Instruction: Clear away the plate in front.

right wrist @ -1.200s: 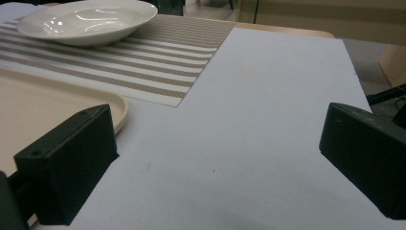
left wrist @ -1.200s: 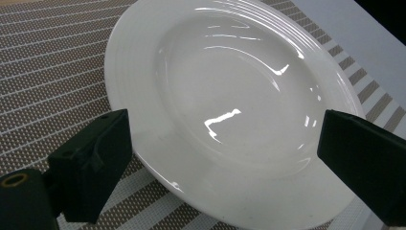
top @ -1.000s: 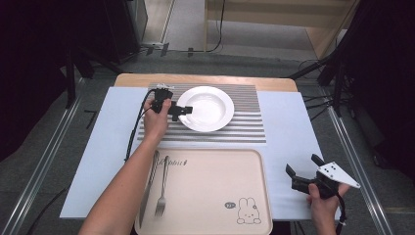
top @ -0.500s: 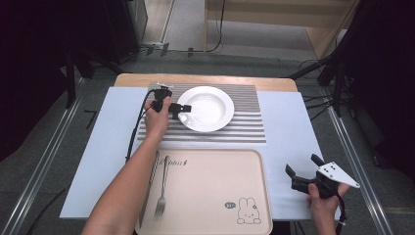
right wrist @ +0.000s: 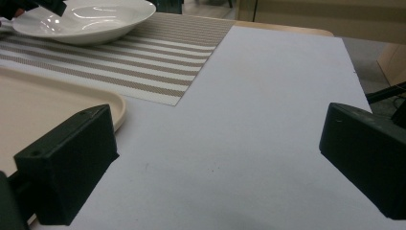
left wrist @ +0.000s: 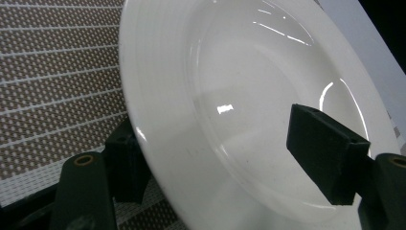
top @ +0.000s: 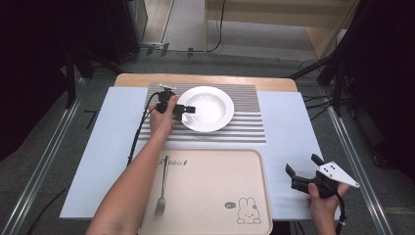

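Looks like a lab recording setup, not a home: metal rail frame [top: 44, 161] around the table [top: 205, 79], black curtains [top: 29, 58], cables on the floor [top: 215, 29].

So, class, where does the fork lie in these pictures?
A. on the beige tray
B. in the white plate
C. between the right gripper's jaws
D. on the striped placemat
A: in the high view the fork lies along the left side of the beige tray, apart from the white plate on the striped placemat.
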A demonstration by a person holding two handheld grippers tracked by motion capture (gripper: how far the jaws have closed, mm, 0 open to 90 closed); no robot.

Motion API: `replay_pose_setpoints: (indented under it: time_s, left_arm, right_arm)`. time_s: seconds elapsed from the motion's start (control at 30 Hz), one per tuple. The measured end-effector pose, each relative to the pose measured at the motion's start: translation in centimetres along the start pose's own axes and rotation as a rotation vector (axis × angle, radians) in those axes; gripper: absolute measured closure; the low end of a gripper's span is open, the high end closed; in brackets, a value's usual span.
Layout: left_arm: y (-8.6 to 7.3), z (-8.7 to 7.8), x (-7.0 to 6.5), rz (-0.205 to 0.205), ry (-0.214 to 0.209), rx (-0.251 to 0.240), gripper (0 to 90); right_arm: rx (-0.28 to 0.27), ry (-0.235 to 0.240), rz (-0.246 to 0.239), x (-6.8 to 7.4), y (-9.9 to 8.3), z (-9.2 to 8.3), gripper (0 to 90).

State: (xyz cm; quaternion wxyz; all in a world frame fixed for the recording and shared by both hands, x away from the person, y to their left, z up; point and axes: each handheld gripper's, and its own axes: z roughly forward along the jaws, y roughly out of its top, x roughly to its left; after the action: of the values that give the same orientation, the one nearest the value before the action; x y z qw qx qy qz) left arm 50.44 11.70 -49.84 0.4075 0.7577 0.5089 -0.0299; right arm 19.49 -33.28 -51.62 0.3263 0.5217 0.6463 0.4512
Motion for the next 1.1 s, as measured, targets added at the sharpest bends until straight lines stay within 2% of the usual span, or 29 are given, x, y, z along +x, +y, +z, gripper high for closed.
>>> replay_pose_setpoints:
  time_s: [0.23, 0.33, 0.5, 0.67, 0.77, 0.83, 0.87, 0.9, 0.97, 1.0, 1.1]
  left_arm:
    - [-0.1, 0.0, 0.0, 0.003, 0.009, -0.008, 27.7]
    - [0.1, -0.1, 0.1, -0.044, 0.052, -0.005, 39.5]
    - [0.2, -0.4, 0.6, -0.046, 0.085, 0.008, 61.3]
    - [0.2, -0.6, 0.6, -0.053, 0.071, 0.017, 62.3]
    - [0.3, -1.0, 0.4, -0.034, 0.045, 0.000, 63.8]
    - [0.3, -1.4, 0.2, -0.014, -0.006, -0.019, 66.5]
    - [0.4, -1.6, 0.1, -0.002, -0.050, -0.022, 68.8]
    - [0.4, -1.7, -0.2, 0.017, -0.067, -0.022, 71.9]
    - [0.4, -1.8, -1.0, 0.079, -0.040, -0.005, 73.7]
    - [0.4, -1.9, -1.2, 0.092, -0.033, 0.002, 74.0]
    - [0.3, -2.0, -1.4, 0.095, -0.048, 0.013, 77.2]
  right_arm:
    - [0.011, -0.008, -0.002, 0.1, 0.0, 0.1, 0.0]
    - [0.014, -0.011, -0.001, 0.1, 0.0, 0.2, 0.0]
    - [0.016, -0.012, -0.003, 0.1, 0.0, 0.2, 0.0]
    - [0.017, -0.012, 0.000, 0.1, 0.0, 0.2, 0.0]
    - [0.018, -0.012, 0.000, 0.1, 0.0, 0.2, 0.0]
    - [0.019, -0.013, 0.000, 0.1, 0.0, 0.2, 0.0]
    - [0.018, -0.013, -0.002, 0.1, 0.0, 0.3, 0.0]
    - [0.018, -0.014, -0.002, 0.1, 0.0, 0.3, 0.0]
    - [0.020, -0.015, -0.005, 0.1, 0.1, 0.3, 0.0]
    - [0.020, -0.014, -0.008, 0.1, 0.1, 0.3, 0.0]
    - [0.021, -0.015, -0.009, 0.1, 0.0, 0.3, 0.0]
